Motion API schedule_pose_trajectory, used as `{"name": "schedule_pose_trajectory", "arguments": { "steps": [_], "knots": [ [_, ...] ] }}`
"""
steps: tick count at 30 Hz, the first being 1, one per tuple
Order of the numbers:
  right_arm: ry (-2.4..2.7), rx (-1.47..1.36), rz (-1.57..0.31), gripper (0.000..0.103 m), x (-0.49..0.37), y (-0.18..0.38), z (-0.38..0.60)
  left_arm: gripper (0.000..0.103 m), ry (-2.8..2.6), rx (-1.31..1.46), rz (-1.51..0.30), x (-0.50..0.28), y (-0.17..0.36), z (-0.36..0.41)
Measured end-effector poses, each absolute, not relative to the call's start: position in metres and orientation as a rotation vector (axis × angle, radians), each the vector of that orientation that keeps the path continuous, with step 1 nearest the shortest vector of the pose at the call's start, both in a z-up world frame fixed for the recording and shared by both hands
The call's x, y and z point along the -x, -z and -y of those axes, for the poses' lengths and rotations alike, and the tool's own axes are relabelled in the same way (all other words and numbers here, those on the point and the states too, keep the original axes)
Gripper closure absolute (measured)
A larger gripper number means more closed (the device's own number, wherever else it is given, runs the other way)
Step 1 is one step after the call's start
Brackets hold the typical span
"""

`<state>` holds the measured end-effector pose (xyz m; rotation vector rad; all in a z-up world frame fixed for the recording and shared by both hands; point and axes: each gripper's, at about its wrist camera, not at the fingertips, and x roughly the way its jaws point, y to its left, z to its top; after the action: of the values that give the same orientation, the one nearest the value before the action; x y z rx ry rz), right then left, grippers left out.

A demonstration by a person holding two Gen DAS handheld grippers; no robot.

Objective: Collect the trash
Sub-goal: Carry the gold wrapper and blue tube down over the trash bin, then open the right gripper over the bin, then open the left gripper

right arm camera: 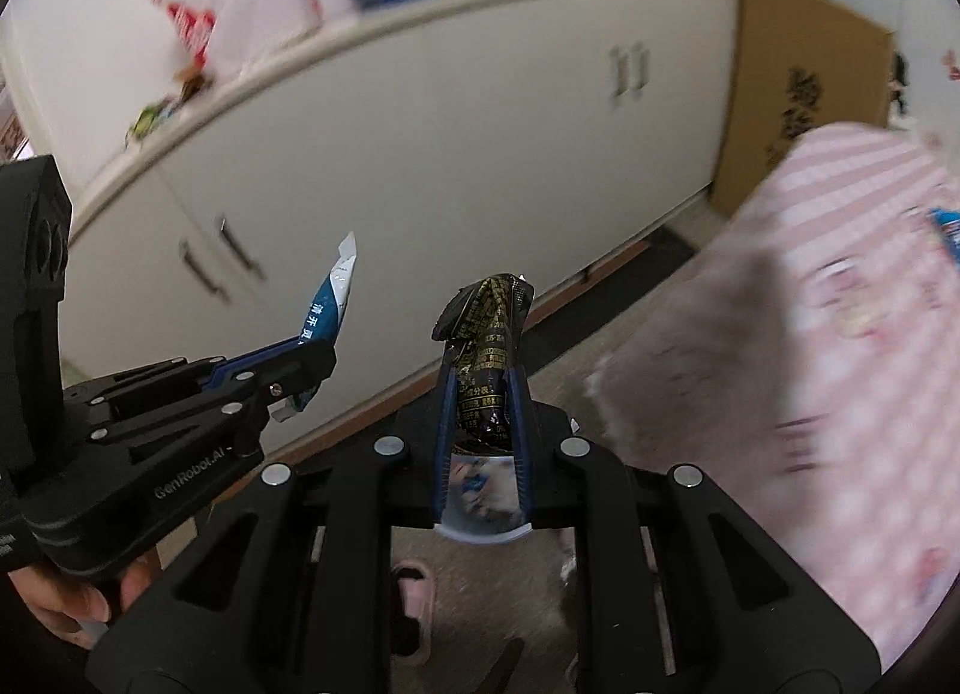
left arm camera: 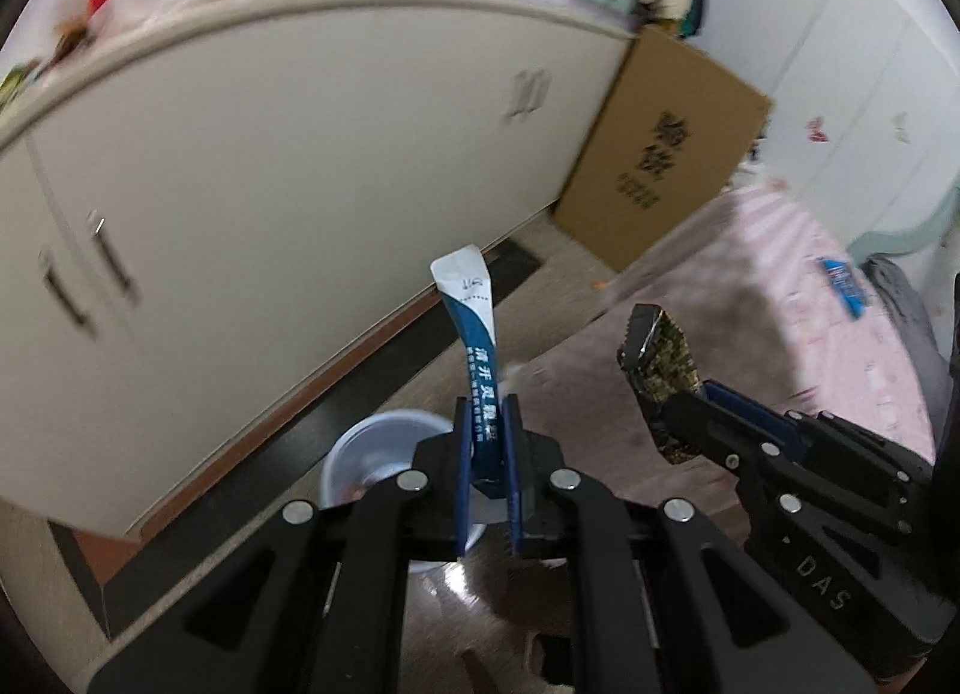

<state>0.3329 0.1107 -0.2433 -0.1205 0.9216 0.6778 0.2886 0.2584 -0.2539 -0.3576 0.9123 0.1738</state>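
Observation:
My left gripper (left arm camera: 486,406) is shut on a blue and white stick packet (left arm camera: 474,328) that stands up between its fingers. It also shows in the right wrist view (right arm camera: 327,322), held by the left gripper (right arm camera: 312,361). My right gripper (right arm camera: 485,379) is shut on a black and gold wrapper (right arm camera: 487,346). That wrapper shows in the left wrist view (left arm camera: 660,364), held by the right gripper (left arm camera: 690,400). A white round bin (left arm camera: 372,454) sits on the floor below the left gripper. Part of its rim (right arm camera: 483,532) shows under the right gripper.
A white cabinet (left arm camera: 270,202) runs along the floor ahead. A cardboard box (left arm camera: 660,154) leans beside it. A pink striped bed (right arm camera: 810,334) lies at the right, with a blue packet (left arm camera: 843,283) on it. A pink slipper (right arm camera: 414,604) lies on the floor.

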Motion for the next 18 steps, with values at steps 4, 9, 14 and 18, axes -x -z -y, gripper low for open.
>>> {"name": "schedule_pose_trajectory", "arguments": {
  "steps": [4,9,14,18],
  "knots": [
    [-0.715,0.142,-0.998,0.086,-0.331,0.284,-0.145,0.094,-0.225,0.413,-0.986,-0.278,0.300,-0.288],
    [-0.727,0.135,-1.093,0.086,-0.334,0.332,-0.170,0.094,-0.266,0.460,-1.071,-0.278,0.351,-0.306],
    [-0.708,0.100,-1.132,0.082,-0.343,0.366,-0.183,0.094,-0.280,0.477,-1.131,-0.284,0.385,-0.311],
    [-0.683,0.056,-1.143,0.079,-0.353,0.384,-0.188,0.093,-0.284,0.475,-1.157,-0.291,0.401,-0.311]
  ]
}}
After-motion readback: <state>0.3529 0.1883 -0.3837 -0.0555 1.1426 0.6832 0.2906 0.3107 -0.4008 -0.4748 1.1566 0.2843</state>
